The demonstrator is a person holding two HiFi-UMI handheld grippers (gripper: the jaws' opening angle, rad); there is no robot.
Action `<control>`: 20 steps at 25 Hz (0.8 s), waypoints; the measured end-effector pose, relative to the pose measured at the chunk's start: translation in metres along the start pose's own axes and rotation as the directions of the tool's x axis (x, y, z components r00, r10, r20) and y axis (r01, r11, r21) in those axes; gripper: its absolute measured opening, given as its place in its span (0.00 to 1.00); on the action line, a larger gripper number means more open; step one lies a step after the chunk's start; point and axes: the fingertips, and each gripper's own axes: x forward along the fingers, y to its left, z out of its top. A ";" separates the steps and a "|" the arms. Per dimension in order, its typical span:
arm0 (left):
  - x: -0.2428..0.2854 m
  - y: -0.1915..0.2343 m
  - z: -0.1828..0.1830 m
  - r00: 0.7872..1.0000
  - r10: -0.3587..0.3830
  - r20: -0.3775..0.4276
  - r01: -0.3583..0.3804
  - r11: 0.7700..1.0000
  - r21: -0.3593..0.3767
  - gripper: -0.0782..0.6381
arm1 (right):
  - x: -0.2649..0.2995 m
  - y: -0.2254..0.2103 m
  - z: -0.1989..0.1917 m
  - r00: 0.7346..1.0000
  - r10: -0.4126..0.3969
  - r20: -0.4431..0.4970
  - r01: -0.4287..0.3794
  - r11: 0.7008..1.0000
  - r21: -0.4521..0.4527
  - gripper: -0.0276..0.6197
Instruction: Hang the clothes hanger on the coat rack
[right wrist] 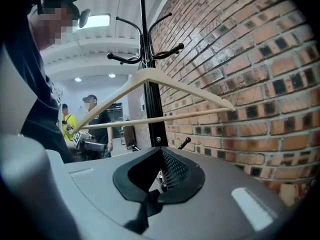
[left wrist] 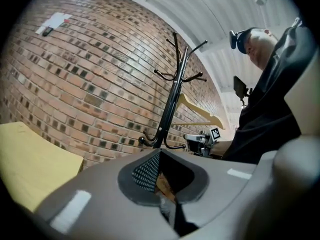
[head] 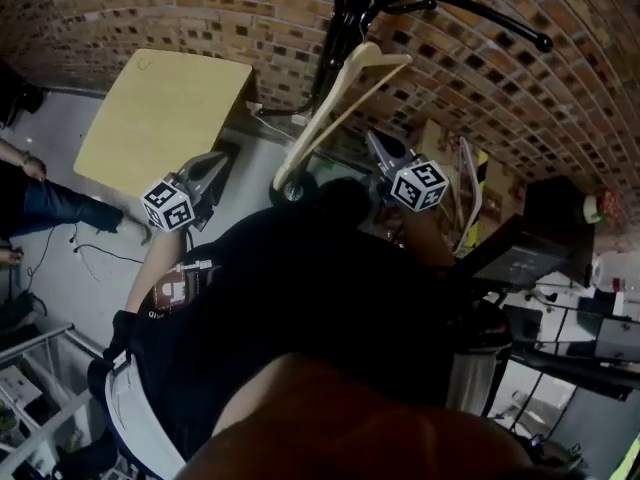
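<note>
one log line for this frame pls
hanger: hanging on rack | left gripper: shut, empty | right gripper: shut, empty | both off hanger

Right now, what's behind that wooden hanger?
The black coat rack pole stands right behind the hanger, with the brick wall beyond it. Where the hanger's hook catches the rack cannot be made out.

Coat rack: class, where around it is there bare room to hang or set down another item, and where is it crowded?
Free: the yellow table's top, left of the coat rack; the long upper arm toward the brick wall; the low hooks. Crowded: the pole's front, where the hanger hangs.
</note>
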 end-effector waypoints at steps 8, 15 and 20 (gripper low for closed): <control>0.051 -0.021 -0.017 0.975 -0.213 -0.069 0.213 0.977 -0.015 0.11 | -0.031 0.008 -0.026 0.985 -0.170 -0.029 0.172 0.983 0.065 0.06; 0.084 -0.050 -0.029 0.971 -0.231 -0.066 0.230 0.973 -0.029 0.11 | -0.069 0.018 -0.038 0.987 -0.152 -0.047 0.155 0.984 0.087 0.06; 0.089 -0.069 -0.039 0.973 -0.220 -0.068 0.220 0.975 -0.019 0.11 | -0.089 0.009 -0.044 0.989 -0.135 -0.067 0.141 0.985 0.099 0.06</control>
